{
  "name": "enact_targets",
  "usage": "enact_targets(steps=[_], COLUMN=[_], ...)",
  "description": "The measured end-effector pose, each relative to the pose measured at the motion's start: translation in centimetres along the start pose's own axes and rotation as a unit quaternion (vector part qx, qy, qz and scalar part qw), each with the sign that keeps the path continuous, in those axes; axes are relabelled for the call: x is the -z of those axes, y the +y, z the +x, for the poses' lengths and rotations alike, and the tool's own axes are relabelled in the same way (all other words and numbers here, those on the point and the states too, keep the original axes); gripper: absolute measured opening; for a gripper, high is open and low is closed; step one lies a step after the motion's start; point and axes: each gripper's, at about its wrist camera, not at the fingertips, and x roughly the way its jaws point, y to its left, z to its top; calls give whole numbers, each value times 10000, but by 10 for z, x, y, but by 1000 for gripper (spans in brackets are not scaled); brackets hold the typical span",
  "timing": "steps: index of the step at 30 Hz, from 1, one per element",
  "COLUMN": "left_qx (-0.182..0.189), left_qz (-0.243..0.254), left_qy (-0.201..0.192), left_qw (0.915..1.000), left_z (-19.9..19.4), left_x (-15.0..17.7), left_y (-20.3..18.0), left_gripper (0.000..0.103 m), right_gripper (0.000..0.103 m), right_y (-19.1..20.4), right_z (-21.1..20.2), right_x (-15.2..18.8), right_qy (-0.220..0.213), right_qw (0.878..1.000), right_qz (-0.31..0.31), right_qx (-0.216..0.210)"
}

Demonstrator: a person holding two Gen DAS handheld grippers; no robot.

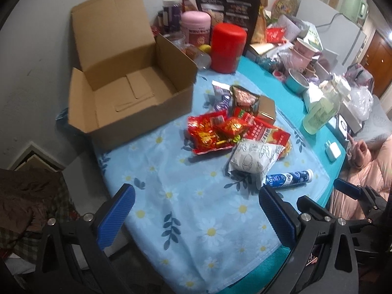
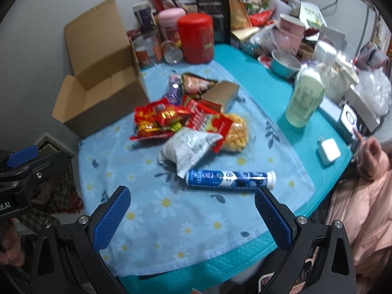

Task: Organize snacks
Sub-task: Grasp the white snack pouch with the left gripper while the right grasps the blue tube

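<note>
The blue tube [image 1: 289,177] reads "8C"; other wrappers' print is too blurred to read.

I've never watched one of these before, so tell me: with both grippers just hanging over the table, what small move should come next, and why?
Probably the right gripper should ease forward over the blue tube. It is open and empty, the tube lies nearest it and apart from the snack pile, and the cardboard box stands open with nothing in it.
</note>
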Motion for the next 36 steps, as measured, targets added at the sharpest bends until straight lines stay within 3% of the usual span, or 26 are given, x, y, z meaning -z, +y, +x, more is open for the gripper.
enact_targets(steps=[9,14,18,23,33,36], left_qx=[315,578,729,879,1123,1209], left_qz=[159,235,36,126,695,641], left_qy=[303,440,636,782,977,1070], left_qw=[9989,9971,9953,9930,9864,9848], left_z=[51,80,108,134,163,172], left_x=[-4,-14,-27,-37,-44,-47], left_y=[-27,-45,-53,-63,-83,-83], left_gripper=[100,100,100,100,100,100], right_gripper=[101,95,89,89,85,84], right_y=[-37,-56,-73,-89,-95,-93], right_z=[39,63,78,93,111,118], right_x=[2,1,3,-1,-20,-29], right_qy=[276,509,776,1048,1127,1127], right_qw=[9991,9978,9943,9873,9832,9833], right_qz=[300,421,687,1020,996,943], right_qx=[127,104,-237,-625,-1038,-1073])
